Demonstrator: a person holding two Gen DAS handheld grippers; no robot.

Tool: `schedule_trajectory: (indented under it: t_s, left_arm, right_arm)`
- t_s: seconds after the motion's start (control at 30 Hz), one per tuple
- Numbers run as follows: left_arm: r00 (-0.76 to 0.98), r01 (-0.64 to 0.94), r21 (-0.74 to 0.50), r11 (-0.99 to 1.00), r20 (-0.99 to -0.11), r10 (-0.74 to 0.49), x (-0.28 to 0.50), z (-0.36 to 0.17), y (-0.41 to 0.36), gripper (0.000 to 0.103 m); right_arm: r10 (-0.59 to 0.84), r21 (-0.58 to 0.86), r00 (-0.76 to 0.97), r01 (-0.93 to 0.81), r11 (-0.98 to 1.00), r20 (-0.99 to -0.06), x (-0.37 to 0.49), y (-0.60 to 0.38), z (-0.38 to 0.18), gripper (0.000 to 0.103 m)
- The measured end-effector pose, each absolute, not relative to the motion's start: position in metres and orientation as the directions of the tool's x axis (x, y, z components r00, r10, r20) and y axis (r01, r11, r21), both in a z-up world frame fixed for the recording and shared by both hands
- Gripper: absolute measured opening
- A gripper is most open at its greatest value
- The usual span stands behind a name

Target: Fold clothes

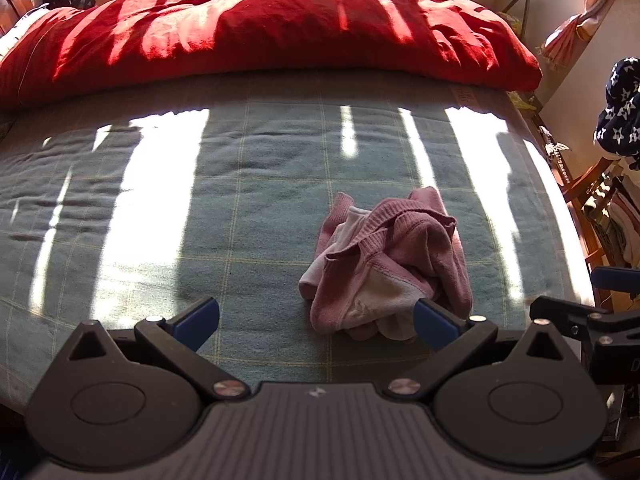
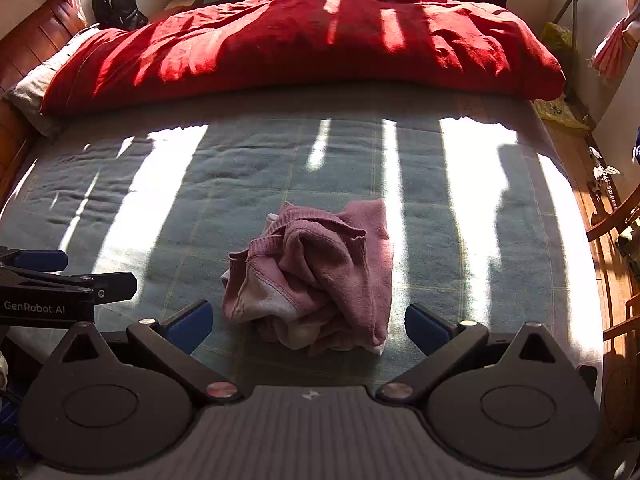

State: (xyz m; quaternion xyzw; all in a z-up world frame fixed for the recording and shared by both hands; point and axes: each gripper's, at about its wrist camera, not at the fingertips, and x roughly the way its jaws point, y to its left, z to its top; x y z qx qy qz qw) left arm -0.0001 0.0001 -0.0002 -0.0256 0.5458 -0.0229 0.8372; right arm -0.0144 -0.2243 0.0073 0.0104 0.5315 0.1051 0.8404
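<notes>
A crumpled pink garment (image 2: 312,276) is lying bunched on the green checked blanket (image 2: 200,184) of the bed, in front of a red duvet (image 2: 304,40). Both the left tongs (image 1: 316,320) and the right tongs (image 2: 308,322) are being held wide apart, empty, just short of it.

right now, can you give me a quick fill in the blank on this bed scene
The crumpled pink knit garment lies on the ___ checked blanket.
The rumpled duvet behind it is ___.
Both grippers' blue-padded fingers stand ___.
The backpack in the far corner is ___.

Missing: green; red; open; black
</notes>
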Motion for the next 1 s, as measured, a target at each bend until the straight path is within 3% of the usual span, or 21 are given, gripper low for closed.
schedule_trajectory:
  t_s: [1.0]
  left_arm:
    - [0.408,0.011,-0.077,0.997,-0.910,-0.075,-0.0012,-0.0084,0.0018,0.102]
  right_arm:
    - [0.201,0.123,0.448,-0.197,0.973,-0.871,-0.0220,-0.2301,0.0094,0.103]
